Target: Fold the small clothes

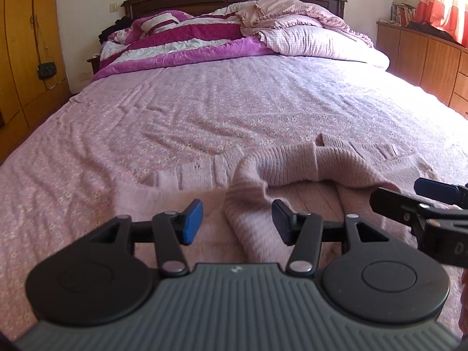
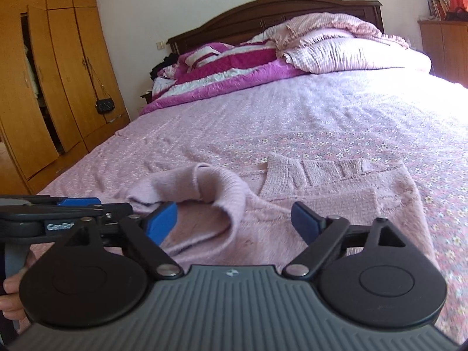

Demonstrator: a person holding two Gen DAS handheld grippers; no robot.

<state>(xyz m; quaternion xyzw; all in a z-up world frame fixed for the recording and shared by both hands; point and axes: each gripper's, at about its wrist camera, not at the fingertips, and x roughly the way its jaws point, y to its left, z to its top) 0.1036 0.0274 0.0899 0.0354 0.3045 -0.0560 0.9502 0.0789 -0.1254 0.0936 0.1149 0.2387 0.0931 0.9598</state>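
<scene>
A pale pink knitted sweater lies on the bed near its front edge, with its sleeves folded across the body. In the right wrist view the sweater shows a ribbed hem at the back and a looping sleeve on the left. My left gripper hovers open just above the sleeve fold, with nothing pinched between its blue pads. My right gripper is open wide over the sweater's body and holds nothing. The right gripper also shows at the right edge of the left wrist view, and the left gripper at the left edge of the right wrist view.
The bed sheet is pink and flowered and wrinkled. A magenta quilt and pink pillows are heaped by the dark headboard. A wooden wardrobe stands left, a low cabinet right. A hand holds the left gripper.
</scene>
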